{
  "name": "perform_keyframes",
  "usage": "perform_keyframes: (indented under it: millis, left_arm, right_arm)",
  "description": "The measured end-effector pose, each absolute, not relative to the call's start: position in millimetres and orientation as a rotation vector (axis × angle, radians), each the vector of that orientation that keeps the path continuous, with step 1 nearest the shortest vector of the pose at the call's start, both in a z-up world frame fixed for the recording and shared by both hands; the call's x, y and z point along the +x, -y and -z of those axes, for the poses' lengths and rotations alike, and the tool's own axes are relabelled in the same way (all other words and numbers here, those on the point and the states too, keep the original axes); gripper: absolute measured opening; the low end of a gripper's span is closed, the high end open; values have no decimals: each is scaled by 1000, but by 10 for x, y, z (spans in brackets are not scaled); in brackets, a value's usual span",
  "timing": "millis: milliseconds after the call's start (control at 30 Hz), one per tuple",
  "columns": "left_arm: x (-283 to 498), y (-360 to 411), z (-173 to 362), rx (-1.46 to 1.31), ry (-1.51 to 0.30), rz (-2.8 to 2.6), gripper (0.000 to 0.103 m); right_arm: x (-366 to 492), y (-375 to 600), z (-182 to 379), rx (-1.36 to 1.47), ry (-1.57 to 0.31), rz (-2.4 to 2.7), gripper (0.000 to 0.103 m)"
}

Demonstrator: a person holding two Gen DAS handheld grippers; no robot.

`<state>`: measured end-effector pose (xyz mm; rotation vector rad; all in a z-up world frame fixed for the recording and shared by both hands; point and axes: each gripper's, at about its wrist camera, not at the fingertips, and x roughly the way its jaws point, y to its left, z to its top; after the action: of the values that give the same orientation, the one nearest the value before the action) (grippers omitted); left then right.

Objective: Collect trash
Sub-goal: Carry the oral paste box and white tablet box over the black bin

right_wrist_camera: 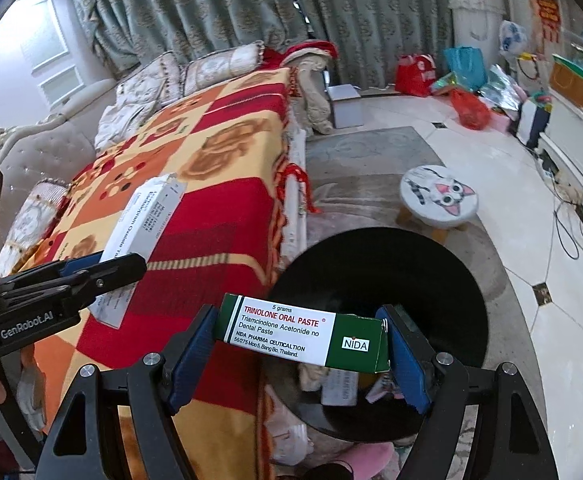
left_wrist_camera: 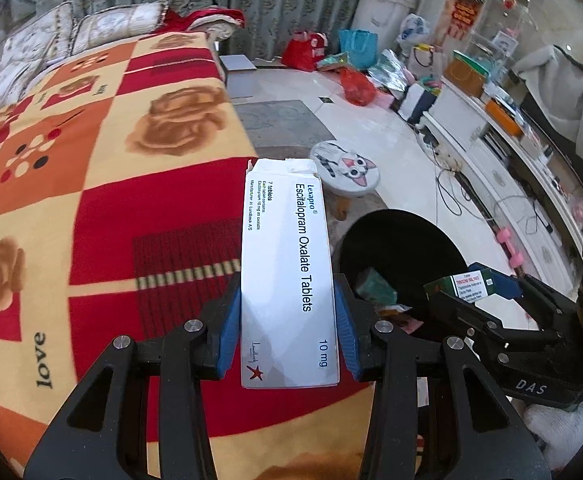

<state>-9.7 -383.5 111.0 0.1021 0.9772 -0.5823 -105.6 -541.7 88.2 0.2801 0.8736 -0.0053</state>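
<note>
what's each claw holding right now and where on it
Left claw grips the white Lexapro box by its long sides, near the bottom. Right claw pinches the green Trinolone box end to end.

Two cartons (left_wrist_camera: 287,276) (right_wrist_camera: 303,336), one bin (right_wrist_camera: 451,276), one stool (right_wrist_camera: 437,196)

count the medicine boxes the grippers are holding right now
2. The white Lexapro box is clamped in the left gripper over the blanket; the green Trinolone box is in the right gripper above the black bin.
</note>
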Motion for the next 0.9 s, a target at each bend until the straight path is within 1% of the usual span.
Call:
perform_keyframes:
  millis: [567,900]
  left_arm:
    - [-140,4461,-944,153,-1013,658,41]
    - [-72,4583,-841,142,-1048,670,41]
  right_arm:
    - [-1147,5855,-645,342,-911,69,78]
    - [-1094,5971,-525,356,-935,85,78]
